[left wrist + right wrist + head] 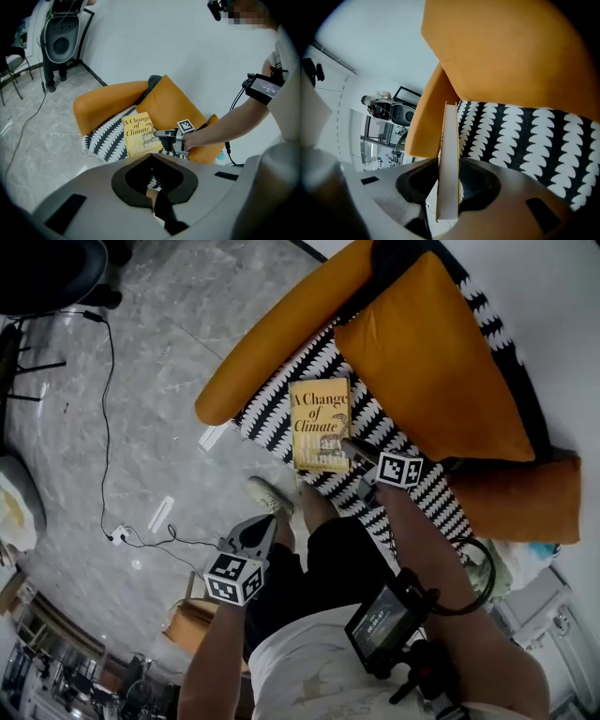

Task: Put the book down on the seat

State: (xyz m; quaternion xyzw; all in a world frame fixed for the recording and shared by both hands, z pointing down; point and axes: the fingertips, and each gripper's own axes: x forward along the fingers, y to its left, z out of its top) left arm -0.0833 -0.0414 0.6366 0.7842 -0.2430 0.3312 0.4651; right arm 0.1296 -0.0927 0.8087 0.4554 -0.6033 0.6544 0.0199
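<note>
Yellow cover and pale page edges sit pinched between the jaws of the right hand-held gripper (353,452). It is clamped on the book (319,420) at its bottom edge, near the 5 o'clock corner. The book lies flat over the black-and-white patterned seat (427,495), title up. I cannot tell whether it already rests on the fabric. An orange cushion (433,352) stands at 2 o'clock from the book, and the orange armrest (281,329) runs at 10 o'clock. The left hand-held gripper (253,538) hangs back at 7 o'clock, jaws together on nothing. The book looks thin and light, and stiff enough to carry by one edge. Its smooth cover may slip or swing from a corner grip, so a hold near the spine seems safer.
</note>
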